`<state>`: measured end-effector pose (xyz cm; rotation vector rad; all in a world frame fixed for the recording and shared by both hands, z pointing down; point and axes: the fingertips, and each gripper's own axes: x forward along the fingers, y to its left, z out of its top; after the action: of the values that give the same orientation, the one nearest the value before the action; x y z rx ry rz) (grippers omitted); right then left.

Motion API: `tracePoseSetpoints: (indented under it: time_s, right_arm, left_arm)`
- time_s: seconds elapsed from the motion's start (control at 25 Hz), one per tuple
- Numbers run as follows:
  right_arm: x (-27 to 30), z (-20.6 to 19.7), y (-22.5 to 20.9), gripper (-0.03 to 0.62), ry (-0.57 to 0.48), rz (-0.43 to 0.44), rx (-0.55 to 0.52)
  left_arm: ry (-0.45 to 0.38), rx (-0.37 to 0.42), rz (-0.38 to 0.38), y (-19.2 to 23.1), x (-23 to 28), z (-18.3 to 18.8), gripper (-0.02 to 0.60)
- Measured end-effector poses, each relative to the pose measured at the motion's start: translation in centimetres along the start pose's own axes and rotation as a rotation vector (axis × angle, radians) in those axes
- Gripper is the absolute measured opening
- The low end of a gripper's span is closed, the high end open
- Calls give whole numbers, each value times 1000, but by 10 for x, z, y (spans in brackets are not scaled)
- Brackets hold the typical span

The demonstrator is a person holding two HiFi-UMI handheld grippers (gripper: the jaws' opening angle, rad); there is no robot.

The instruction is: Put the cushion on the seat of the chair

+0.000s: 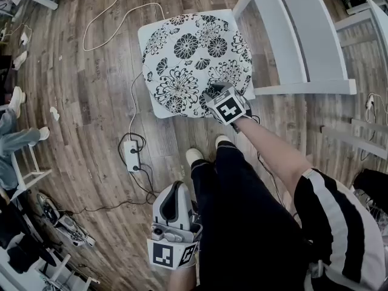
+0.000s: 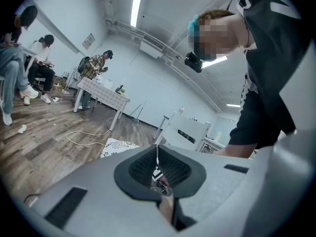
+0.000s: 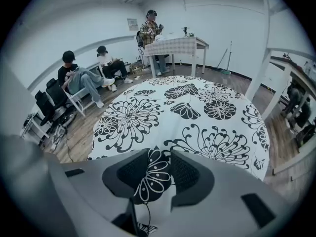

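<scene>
Black-and-white floral cushion lies flat on the white seat of the chair, covering most of it. Bare seat shows only at the left corners and along the near edge. The backrest stands on the right side in the head view.

The right gripper sits at the cushion's near edge and points down and away from the person. In the right gripper view its jaws stand apart with a fold of the cushion's rim between them. The pads are not clamping it, so I read the grip as released. The rest of the cushion spreads straight ahead of this gripper.

The left gripper hangs low by the person's leg, well apart from the chair. Its jaws are together with nothing in them.

The cushion is roundish with no real long axis. Placement looks done. The next move turns on backing the right gripper toward the person, along the line it points, so the fold slides out without dragging the cushion off the seat.
</scene>
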<state>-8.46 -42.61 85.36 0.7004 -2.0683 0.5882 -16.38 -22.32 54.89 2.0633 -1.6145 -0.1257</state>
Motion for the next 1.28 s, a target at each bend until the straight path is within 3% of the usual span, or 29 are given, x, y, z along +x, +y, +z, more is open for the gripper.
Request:
tracePoseSetpoints:
  time_s: [0.24,0.88,1.28]
  right_arm:
    - [-14,7,-2,134,-51,-28,20]
    - [-82,74,10,130,-276,-38,78]
    - [-151,112,19,47,-458,-81,108]
  left_arm:
    - [-13,11,-6,0,-1,6,14]
    - [-59,64,-56,-13,5,40,14]
    - [-92,82,-100,-21,10,62,14]
